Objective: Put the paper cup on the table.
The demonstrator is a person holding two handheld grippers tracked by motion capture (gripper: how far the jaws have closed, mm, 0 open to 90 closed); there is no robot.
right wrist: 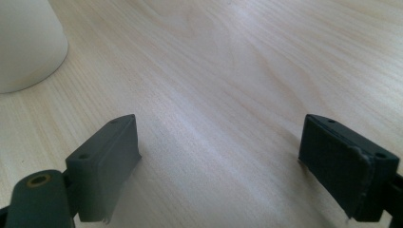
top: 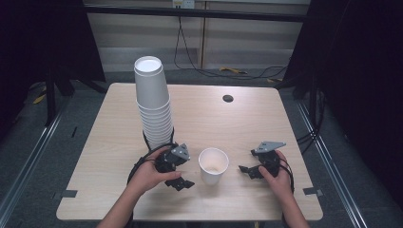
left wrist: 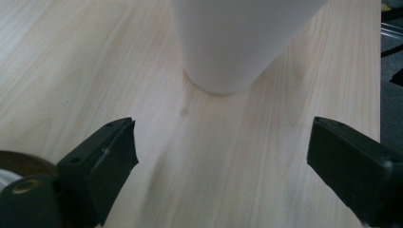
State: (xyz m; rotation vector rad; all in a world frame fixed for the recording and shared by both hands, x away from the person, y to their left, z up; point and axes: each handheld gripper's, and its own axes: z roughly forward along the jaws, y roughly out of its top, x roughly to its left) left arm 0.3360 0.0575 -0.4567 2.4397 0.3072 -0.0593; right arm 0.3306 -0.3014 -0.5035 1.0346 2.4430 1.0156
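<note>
A single white paper cup (top: 213,165) stands upright and empty near the table's front middle. To its left, a hand holds my left gripper (top: 187,168) open, jaws pointing at the cup and a little short of it. In the left gripper view the cup's base (left wrist: 228,52) stands just ahead of the wide-apart jaws (left wrist: 221,152), nothing between them. On the cup's other side, my right gripper (top: 247,165) rests low on the table, open and empty. The right gripper view has the cup (right wrist: 26,45) off to the upper left of its jaws (right wrist: 218,152).
A tall stack of upturned white paper cups (top: 153,102) rises just behind the left hand, leaning slightly. The light wooden table (top: 256,123) has a dark cable hole (top: 228,98) at the back. Cables lie on the floor behind; black curtains flank both sides.
</note>
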